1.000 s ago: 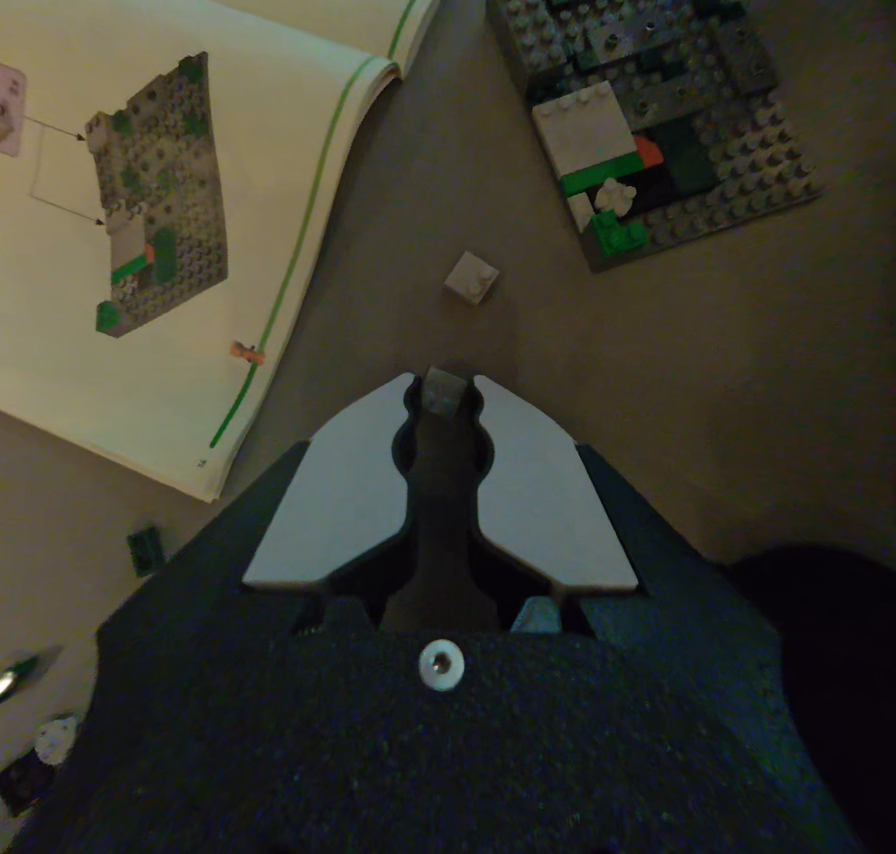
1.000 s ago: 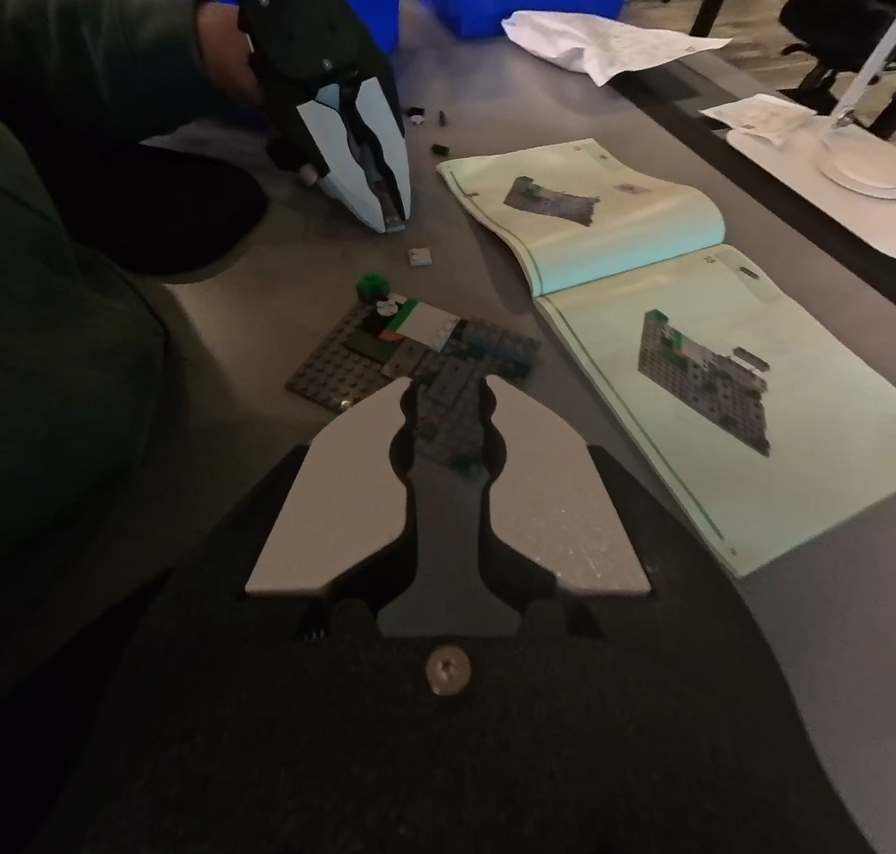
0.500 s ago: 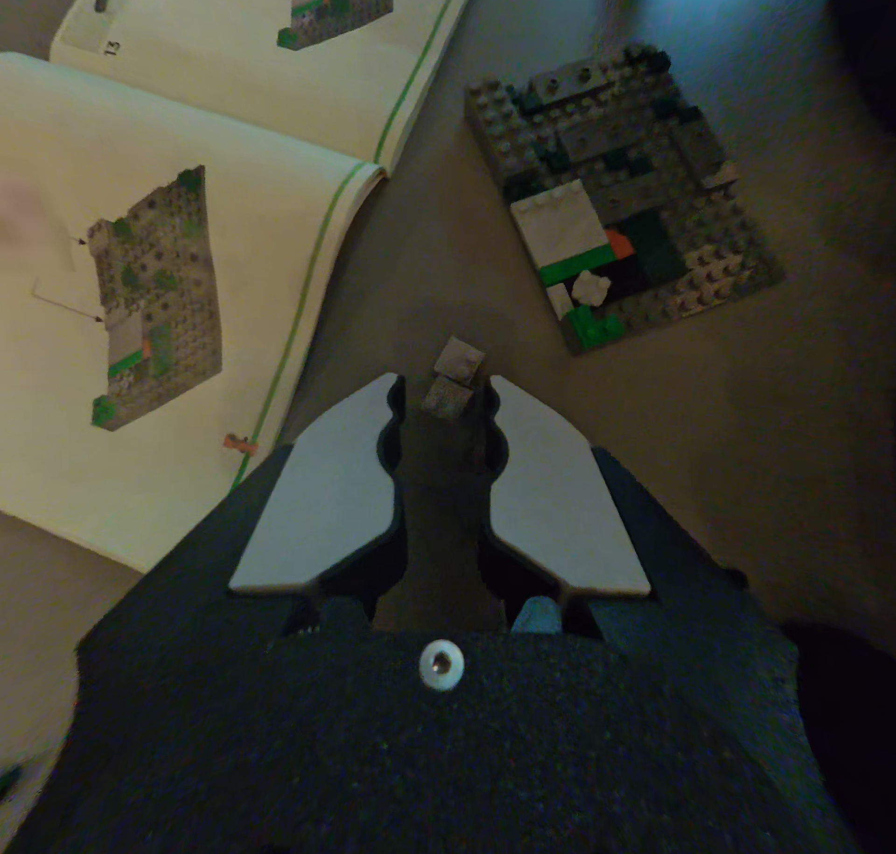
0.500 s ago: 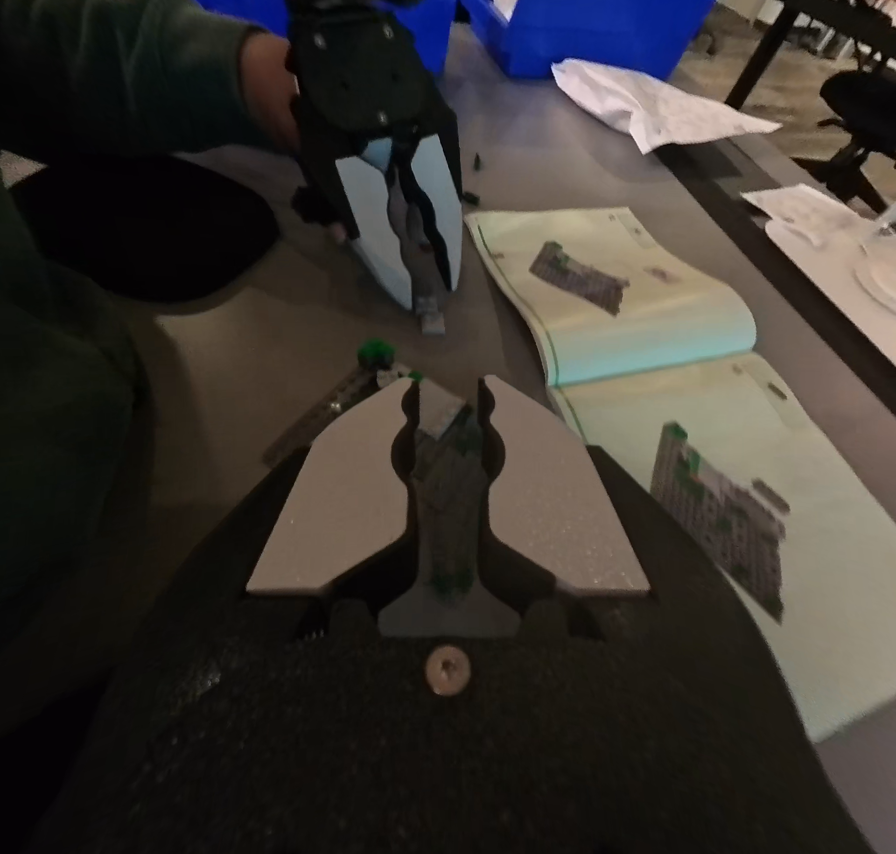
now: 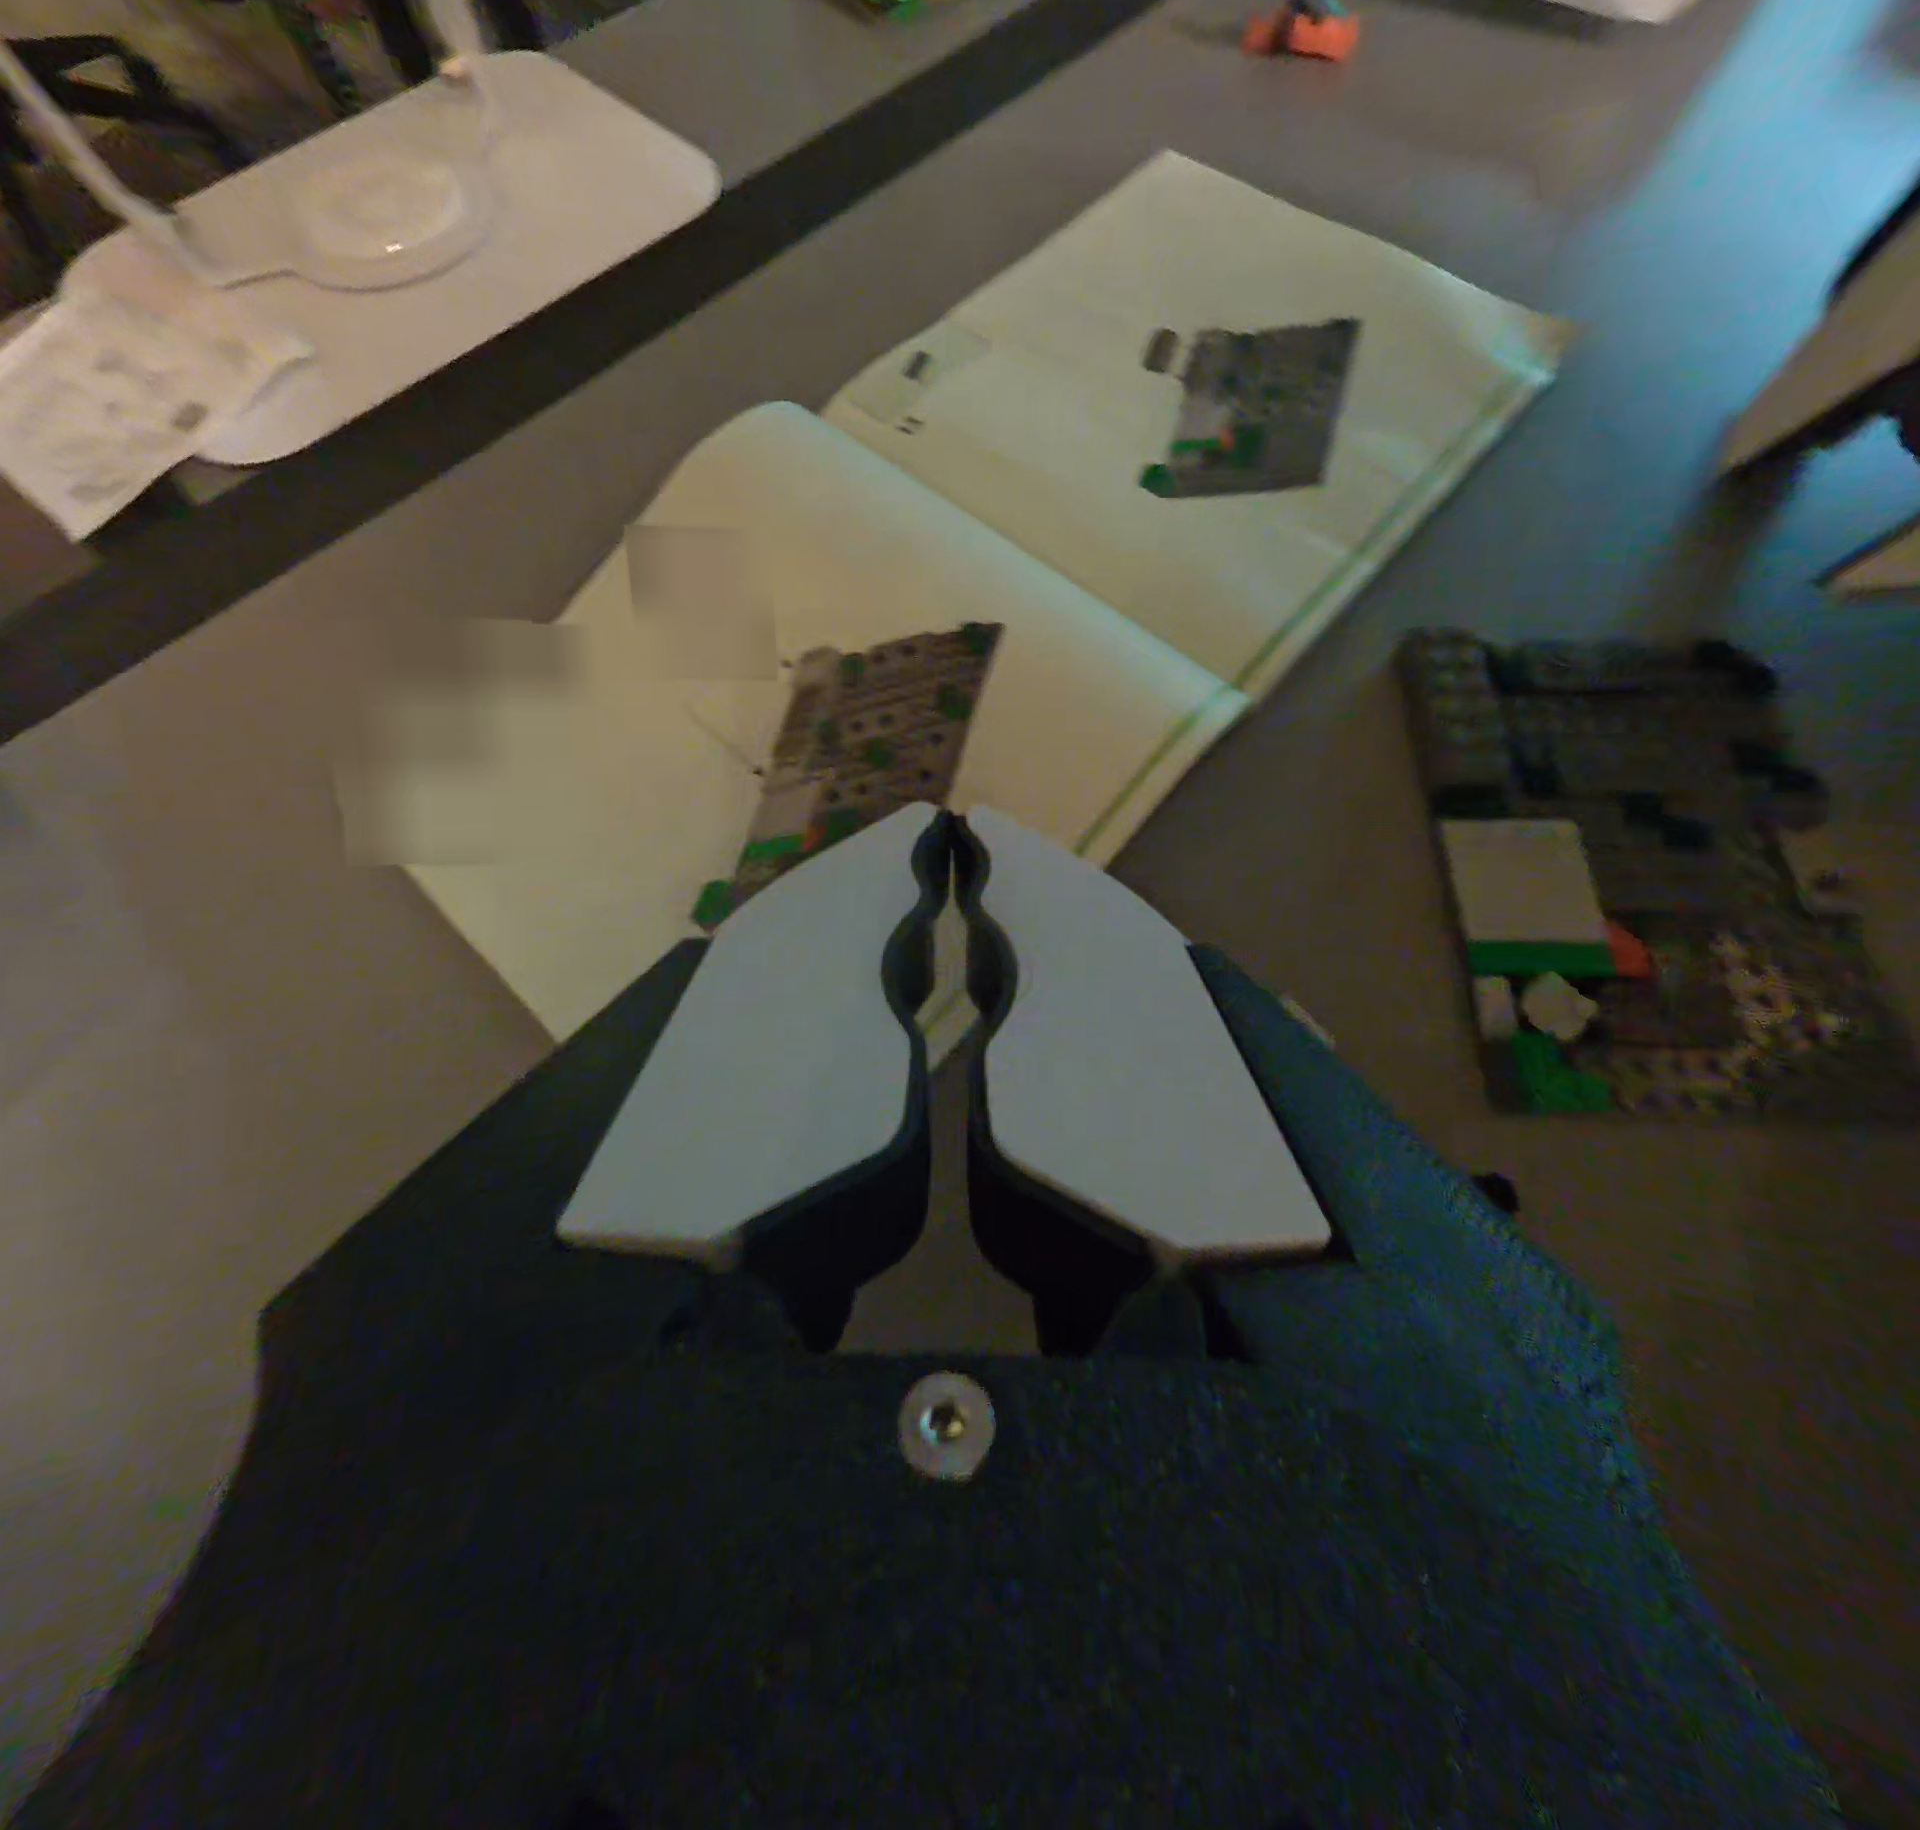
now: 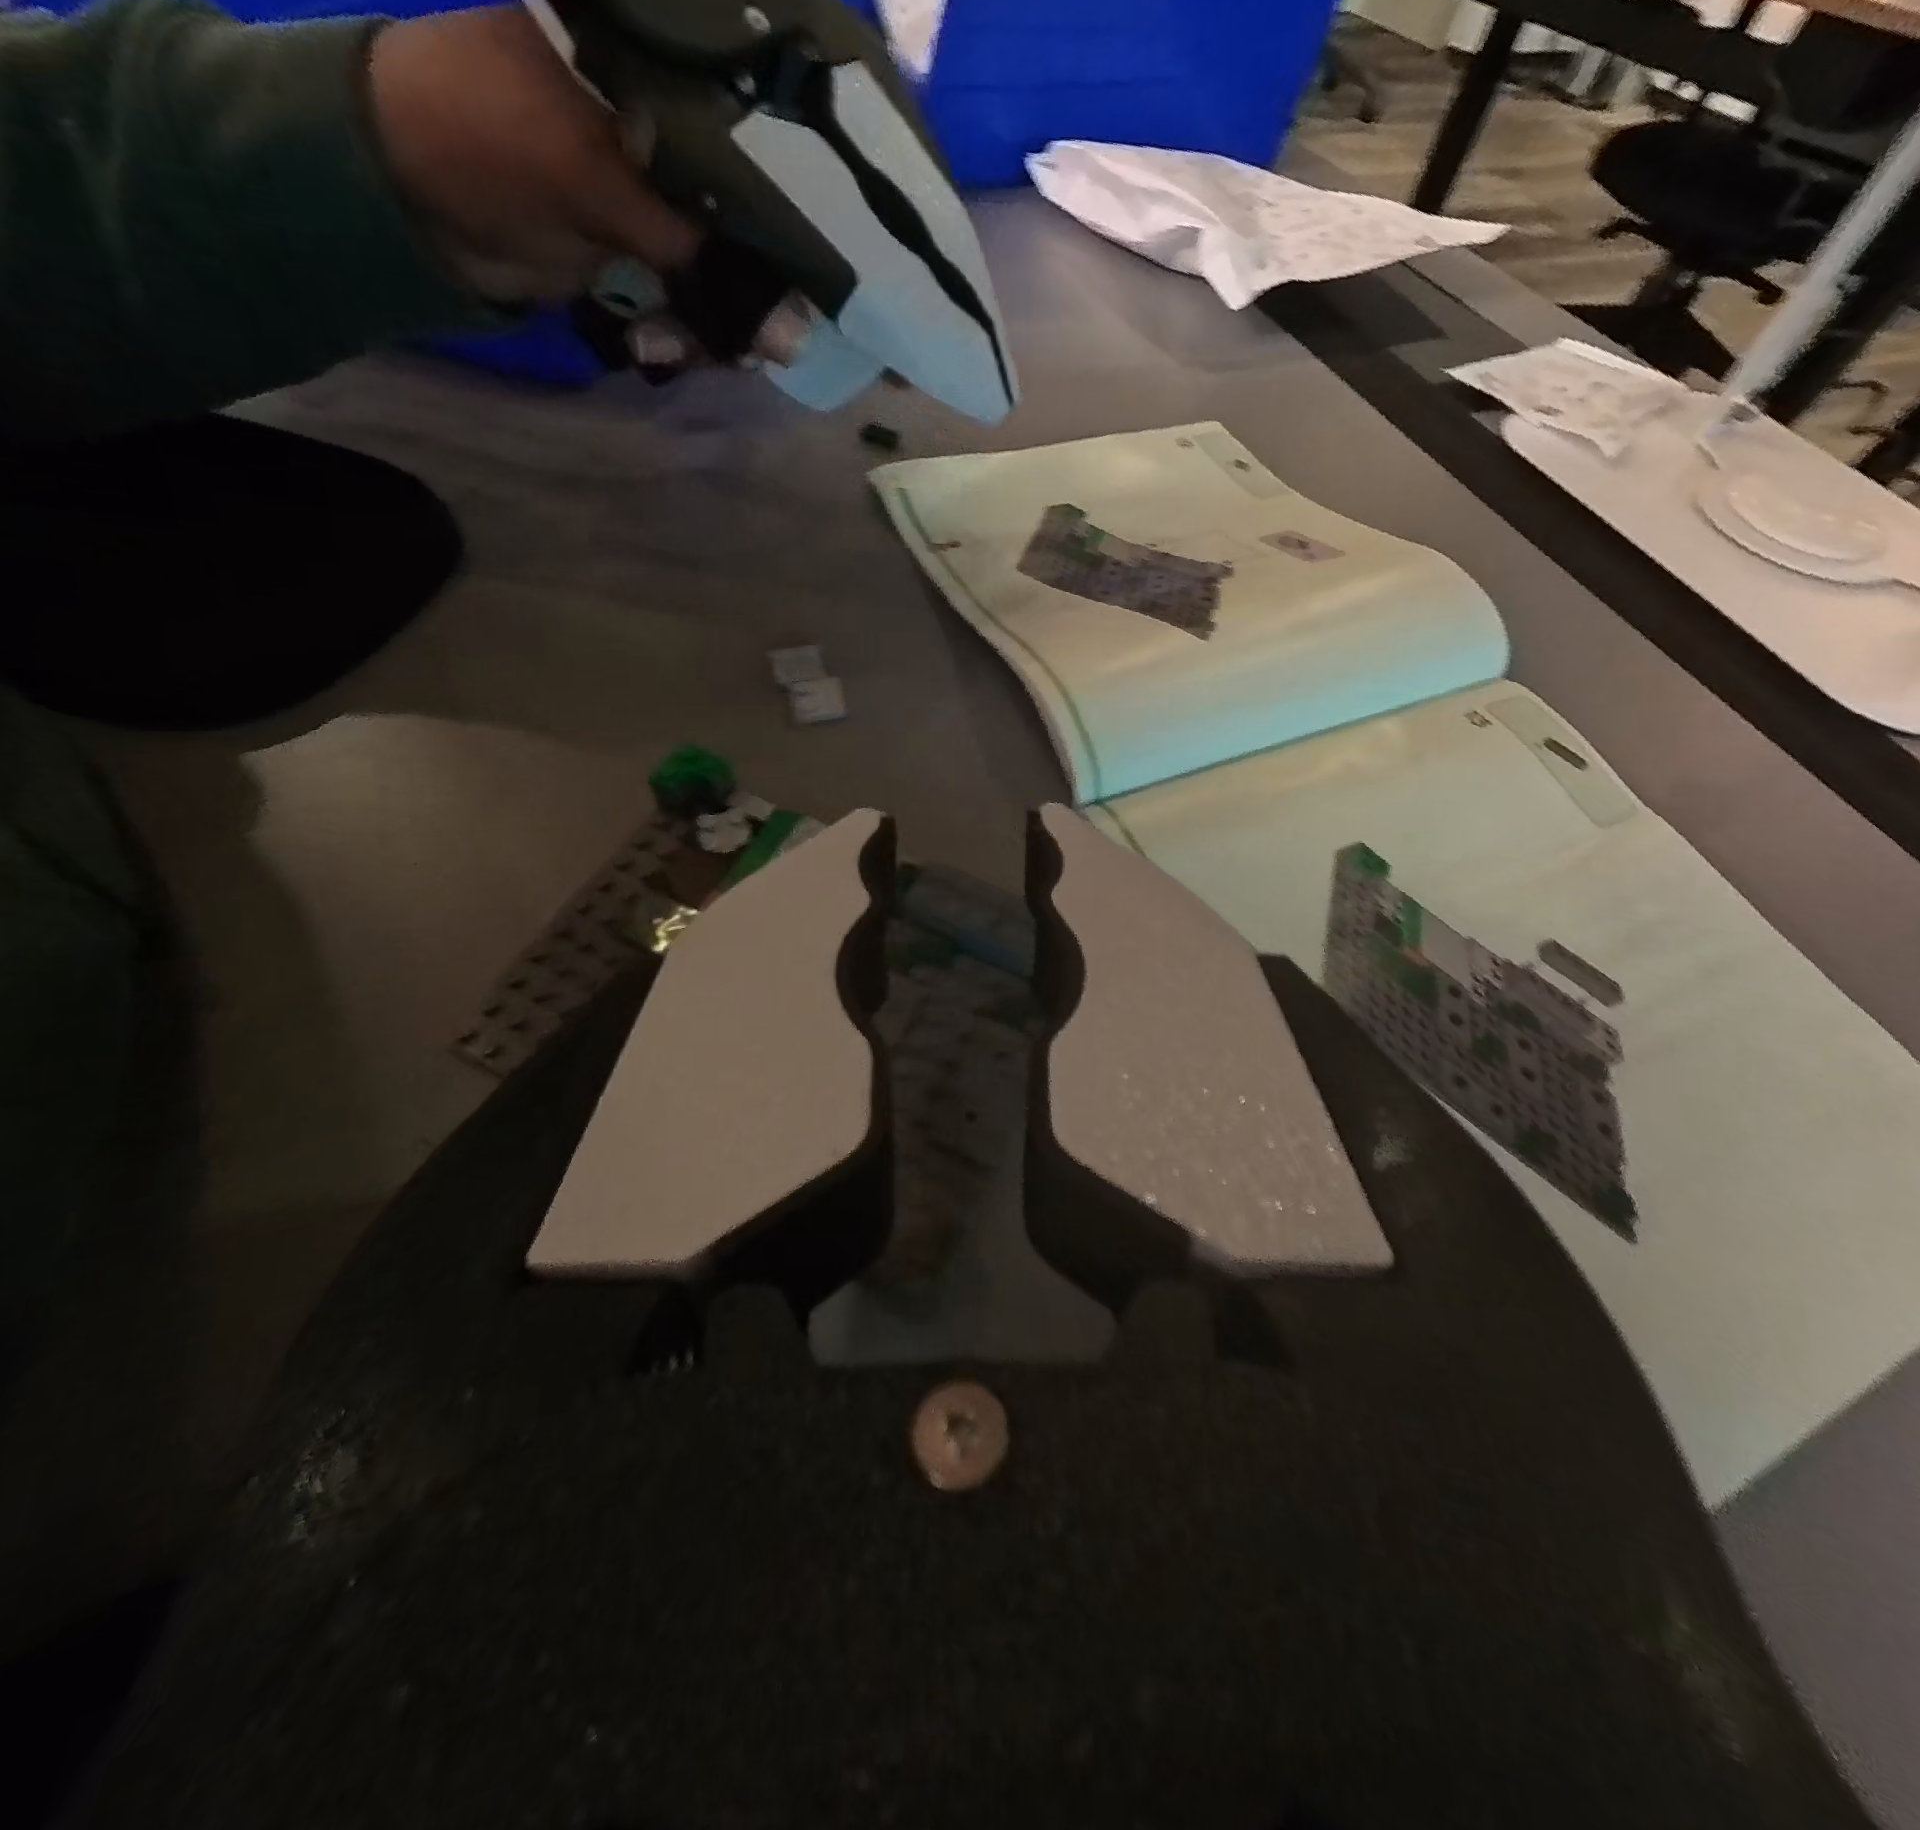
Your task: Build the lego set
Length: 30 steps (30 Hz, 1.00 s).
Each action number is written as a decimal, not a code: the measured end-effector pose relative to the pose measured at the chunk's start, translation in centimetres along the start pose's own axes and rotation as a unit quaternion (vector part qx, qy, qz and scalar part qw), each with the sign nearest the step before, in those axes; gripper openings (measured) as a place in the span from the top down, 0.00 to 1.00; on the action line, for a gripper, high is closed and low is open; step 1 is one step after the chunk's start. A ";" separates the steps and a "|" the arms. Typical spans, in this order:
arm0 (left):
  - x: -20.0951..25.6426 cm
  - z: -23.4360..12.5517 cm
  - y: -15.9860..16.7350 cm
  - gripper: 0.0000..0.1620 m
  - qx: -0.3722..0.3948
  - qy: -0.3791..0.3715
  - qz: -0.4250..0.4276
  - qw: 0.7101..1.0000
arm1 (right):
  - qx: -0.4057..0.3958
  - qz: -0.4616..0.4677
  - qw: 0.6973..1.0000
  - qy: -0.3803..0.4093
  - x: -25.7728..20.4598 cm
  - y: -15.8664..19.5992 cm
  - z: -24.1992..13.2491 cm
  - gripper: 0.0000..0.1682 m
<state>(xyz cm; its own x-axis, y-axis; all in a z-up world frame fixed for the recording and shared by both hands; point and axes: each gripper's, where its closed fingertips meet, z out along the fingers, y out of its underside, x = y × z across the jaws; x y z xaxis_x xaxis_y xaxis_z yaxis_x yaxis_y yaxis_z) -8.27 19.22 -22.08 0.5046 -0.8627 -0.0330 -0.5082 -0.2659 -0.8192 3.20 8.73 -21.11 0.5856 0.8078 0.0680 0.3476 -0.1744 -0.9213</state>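
Left gripper (image 5: pixel 951 824): I hold it lifted above the grey table (image 5: pixel 1455 1468), its white fingers pressed together at the tips, nothing visible between them.
Right gripper (image 6: pixel 956 824): I hold it low over the build, fingers parted to a moderate gap, nothing clamped; whether it touches the build I cannot tell.
Grey studded lego baseplate with white, green and orange bricks (image 5: pixel 1621 887): lies flat on the table just beside the booklet's near edge, so I can compare it with the printed step.
Open paper instruction booklet (image 6: pixel 1299 658): lies spread toward the table's far edge, pages facing up for reference.
Two small light-grey square lego tiles (image 6: pixel 808 681): lie side by side on the table between build and booklet, apart from both grippers; I judge them the next parts to fit.
Blue plastic bins (image 6: pixel 1122 66): stand at the far end of the table.
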 end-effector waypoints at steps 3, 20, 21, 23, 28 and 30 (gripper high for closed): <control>-1.6 0.5 0.2 1.00 -0.007 -0.028 -0.038 0.999 | -0.002 0.009 1.000 0.028 1.0 0.4 0.0 0.86; -3.2 2.7 3.7 1.00 -0.062 -0.091 -0.147 0.983 | 0.004 0.057 0.995 0.080 4.4 2.2 -1.4 0.87; -3.2 2.7 3.8 1.00 -0.063 -0.092 -0.148 0.983 | 0.004 0.057 0.995 0.080 4.5 2.2 -1.4 0.87; -3.2 2.8 3.9 1.00 -0.063 -0.093 -0.149 0.982 | 0.002 0.055 0.995 0.083 4.5 2.3 -1.5 0.87; -3.1 2.9 4.0 1.00 -0.066 -0.092 -0.146 0.983 | -0.002 0.051 0.995 0.081 4.4 2.4 -1.3 0.87; -3.2 2.9 4.1 1.00 -0.067 -0.092 -0.145 0.983 | -0.002 0.051 0.995 0.081 4.4 2.4 -1.2 0.87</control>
<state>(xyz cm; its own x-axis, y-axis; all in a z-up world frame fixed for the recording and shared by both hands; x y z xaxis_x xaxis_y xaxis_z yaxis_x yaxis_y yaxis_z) -9.88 22.12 -26.99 0.7537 -0.6526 0.0773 -0.4052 -0.5540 -0.7272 7.54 11.15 -22.59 0.7281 0.6846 0.0349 0.2826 -0.2534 -0.9252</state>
